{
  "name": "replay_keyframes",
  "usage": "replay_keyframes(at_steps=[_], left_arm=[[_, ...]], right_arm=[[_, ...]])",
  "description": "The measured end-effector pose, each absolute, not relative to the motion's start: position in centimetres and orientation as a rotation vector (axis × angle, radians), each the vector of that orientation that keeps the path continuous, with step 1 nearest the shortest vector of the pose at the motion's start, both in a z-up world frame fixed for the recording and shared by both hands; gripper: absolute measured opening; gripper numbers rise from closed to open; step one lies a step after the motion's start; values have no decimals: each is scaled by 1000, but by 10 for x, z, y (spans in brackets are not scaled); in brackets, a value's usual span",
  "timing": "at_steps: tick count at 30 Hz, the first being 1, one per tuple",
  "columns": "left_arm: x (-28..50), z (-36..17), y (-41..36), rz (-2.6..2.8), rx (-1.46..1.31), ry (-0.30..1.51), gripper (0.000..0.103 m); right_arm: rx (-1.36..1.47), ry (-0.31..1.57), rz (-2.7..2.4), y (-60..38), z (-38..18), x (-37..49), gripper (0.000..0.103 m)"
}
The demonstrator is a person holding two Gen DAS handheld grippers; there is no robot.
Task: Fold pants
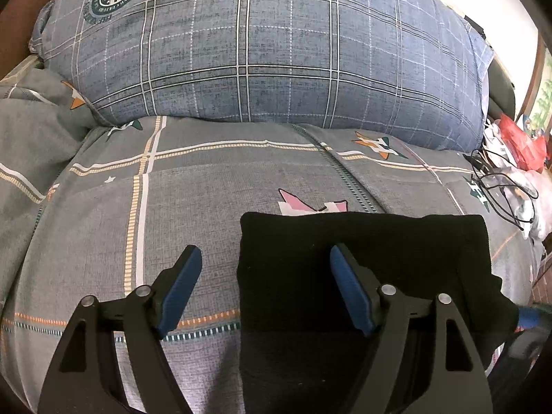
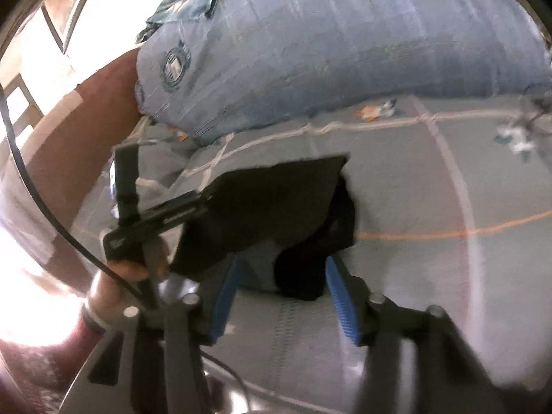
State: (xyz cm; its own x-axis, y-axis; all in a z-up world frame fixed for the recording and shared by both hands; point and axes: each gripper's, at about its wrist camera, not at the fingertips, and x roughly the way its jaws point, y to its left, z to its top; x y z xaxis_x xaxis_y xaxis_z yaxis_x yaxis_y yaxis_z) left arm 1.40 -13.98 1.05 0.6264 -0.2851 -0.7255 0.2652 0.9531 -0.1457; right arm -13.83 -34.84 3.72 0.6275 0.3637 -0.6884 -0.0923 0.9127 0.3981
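On the bed: the black pants (image 1: 365,269) are seen lying on the grey patterned bed cover (image 1: 193,207), in the near right part of the left wrist view, with a large blue plaid pillow (image 1: 276,51) well beyond them at the far side.
State of fold: the pants are judged already folded into a compact block; one loose part is seen hanging off the near right corner, so the fold is judged almost done but not tidy.
Left tool (image 1: 265,289): its blue pads are spread wide and nothing is held; one pad is over the bare cover, the other over the pants' left part, so the left edge lies between them.
Right tool (image 2: 281,302): the view is blurred, yet its pads are seen apart, with the drooping dark flap (image 2: 310,269) between them; whether cloth is touched cannot be told.
Left tool from the right view: it is seen at the far left edge of the pants, held by a hand (image 2: 127,269).
Handling: the cloth is judged soft, light and limp, likely to sag and unfold if lifted by one layer; hold is best taken at a thick folded edge or corner, all layers pinched together.
Long axis: the block is seen wider than deep, its long axis running left to right; which end is the waist cannot be told.
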Motion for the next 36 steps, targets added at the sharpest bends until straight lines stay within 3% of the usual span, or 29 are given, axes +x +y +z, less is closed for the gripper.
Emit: replay_keyframes(at_steps=[1,2,3,9,14,17,23,26,34,36], left_arm=[[14,11,-139,-314,-27,838,77],[14,11,-139,-314,-27,840,77],[14,11,-139,-315,-25,842,77],[12,11,-141,-320,-15,841,77],[18,5,-137,-313,-56,860,89],[19,6,-135,-315,-66,871,89],[11,15,-135,-312,-46,872,88],[5,21,-134,-309,-32,863,88],[-7,35,-125,-300,-35,848,88],[-9,36,-123,-295,-35,845,88]], right_arm=[[302,849,252,-342,33,-134,38],[265,849,234,-337,30,-131,5],[237,843,220,-333,30,-130,4],[212,834,223,-336,36,-138,3],[239,904,183,-341,7,-130,3],[234,904,192,-342,11,-133,3],[254,839,186,-349,34,-144,12],[280,810,171,-353,42,-147,33],[288,778,146,-341,49,-138,35],[280,773,134,-336,49,-134,40]])
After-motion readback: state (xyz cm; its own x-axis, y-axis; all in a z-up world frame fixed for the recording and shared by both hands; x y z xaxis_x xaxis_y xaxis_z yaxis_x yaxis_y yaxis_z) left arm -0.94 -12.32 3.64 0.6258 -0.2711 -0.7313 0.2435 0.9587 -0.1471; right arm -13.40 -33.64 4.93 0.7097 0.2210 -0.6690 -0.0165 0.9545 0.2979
